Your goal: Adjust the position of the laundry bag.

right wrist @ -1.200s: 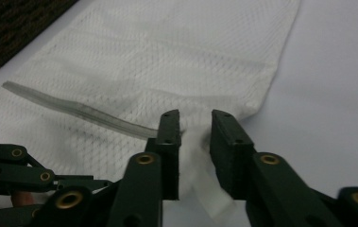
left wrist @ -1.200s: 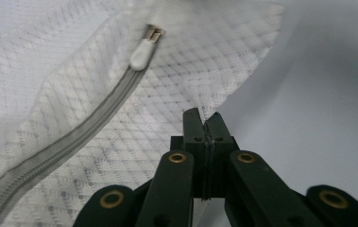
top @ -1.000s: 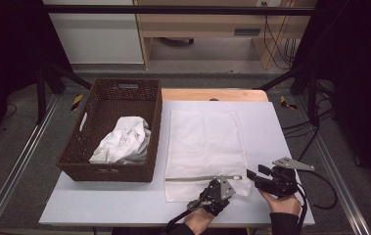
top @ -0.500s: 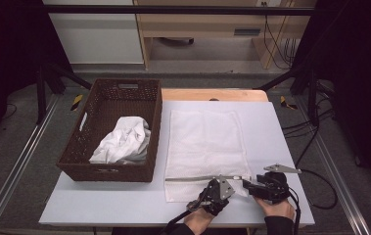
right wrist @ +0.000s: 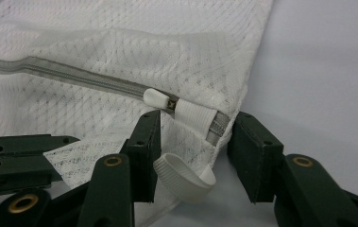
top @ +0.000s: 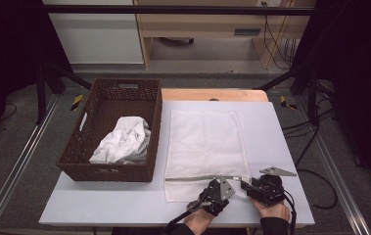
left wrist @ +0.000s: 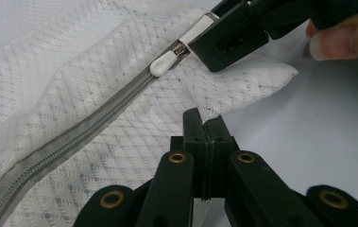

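Observation:
A white mesh laundry bag [top: 205,142] lies flat on the table, its grey zipper [left wrist: 72,137] running along the near edge. My left gripper [left wrist: 204,120] is shut on the bag's fabric just below the zipper, near the right corner. The white zipper pull [right wrist: 155,98] sits at the zipper's right end. My right gripper [right wrist: 195,137] has its jaws on either side of that end and the white band around it. The jaws have just been closing, and a gap still shows beside the right jaw. A white fabric loop [right wrist: 181,179] hangs between them. Both grippers [top: 220,188] [top: 245,185] meet at the bag's near right corner.
A dark wicker basket [top: 109,90] stands left of the bag with a crumpled white cloth [top: 122,142] inside. The white table [top: 281,147] has bare surface right of the bag and along the front edge. Metal rails run along both sides.
My right gripper has come down and a little left to the bag's near right corner, and its jaws have narrowed around the zipper end. The left gripper has stayed where it was.

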